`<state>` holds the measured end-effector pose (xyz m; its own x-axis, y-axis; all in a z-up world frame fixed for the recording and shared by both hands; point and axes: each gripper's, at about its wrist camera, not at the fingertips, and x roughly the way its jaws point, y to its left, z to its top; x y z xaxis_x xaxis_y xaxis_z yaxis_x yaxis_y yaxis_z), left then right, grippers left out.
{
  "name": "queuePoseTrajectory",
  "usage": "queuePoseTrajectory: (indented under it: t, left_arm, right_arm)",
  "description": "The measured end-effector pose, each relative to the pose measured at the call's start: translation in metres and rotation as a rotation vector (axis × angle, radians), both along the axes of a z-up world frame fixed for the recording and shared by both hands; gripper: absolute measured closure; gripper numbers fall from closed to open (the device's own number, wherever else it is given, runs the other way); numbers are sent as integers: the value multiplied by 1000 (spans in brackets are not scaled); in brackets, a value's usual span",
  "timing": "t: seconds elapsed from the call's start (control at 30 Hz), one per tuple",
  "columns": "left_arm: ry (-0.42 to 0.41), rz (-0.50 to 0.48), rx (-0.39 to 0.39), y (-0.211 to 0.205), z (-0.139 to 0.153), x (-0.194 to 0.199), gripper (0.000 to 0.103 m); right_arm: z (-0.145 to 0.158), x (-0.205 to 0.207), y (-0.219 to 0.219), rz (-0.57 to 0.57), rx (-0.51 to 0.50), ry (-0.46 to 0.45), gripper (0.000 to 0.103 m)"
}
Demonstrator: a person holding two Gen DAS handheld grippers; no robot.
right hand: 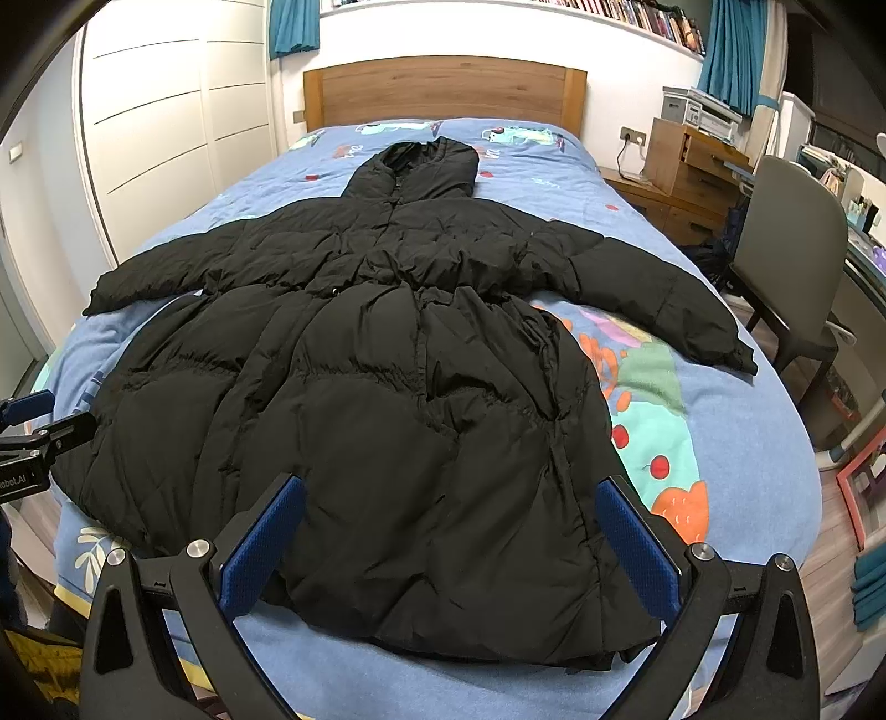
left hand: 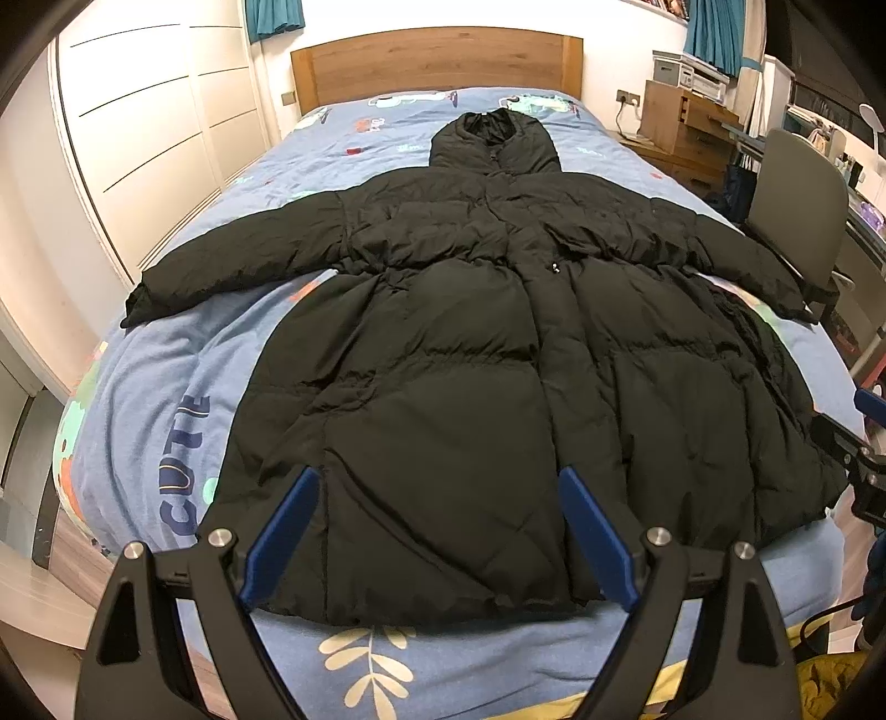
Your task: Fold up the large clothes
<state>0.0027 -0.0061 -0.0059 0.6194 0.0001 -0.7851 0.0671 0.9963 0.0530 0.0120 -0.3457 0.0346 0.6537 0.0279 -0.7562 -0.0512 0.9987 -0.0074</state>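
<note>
the left claw (left hand: pixel 437 531) is wide apart and holds nothing. its blue fingers (left hand: pixel 282 531) have a bumpy, grippy face. the right claw (right hand: pixel 451 540) is wide apart too, and empty. both hang just above the near edge of the bed (left hand: pixel 138 387).

right under and ahead of both claws lies the big black coat (left hand: pixel 443 360). it is puffy and soft, sewn into fat squares. it lies flat and spread out with the front up. its bottom hem is nearest the claws. its two sleeves (right hand: pixel 664 288) stick out to each side. its hood (right hand: pixel 421 166) points away, toward the far end.

the bed cover is light blue and fuzzy, with bright cartoon pictures and leaves.

past the hood stands a brown wooden headboard (left hand: pixel 437 61). to the left are smooth white wardrobe doors (left hand: pixel 155 111). to the right are a grey chair (right hand: pixel 792 232), a wooden desk (right hand: pixel 692 166), and teal curtains (right hand: pixel 731 50).
</note>
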Motion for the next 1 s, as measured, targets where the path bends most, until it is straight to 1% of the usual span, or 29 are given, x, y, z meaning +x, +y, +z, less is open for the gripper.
queuePoseTrajectory:
  t: [0.3,0.67,1.0]
  left_arm:
    - [14,-13,8,1,2,1,14]
    - [49,-30,5,1,5,10,14]
    - [55,-14,-1,4,10,19,14]
  right_arm:
    - [-2,2,1,2,-6,9,1]
    - [5,10,-9,-22,-9,7,0]
    - [11,22,-11,-21,-14,5,1]
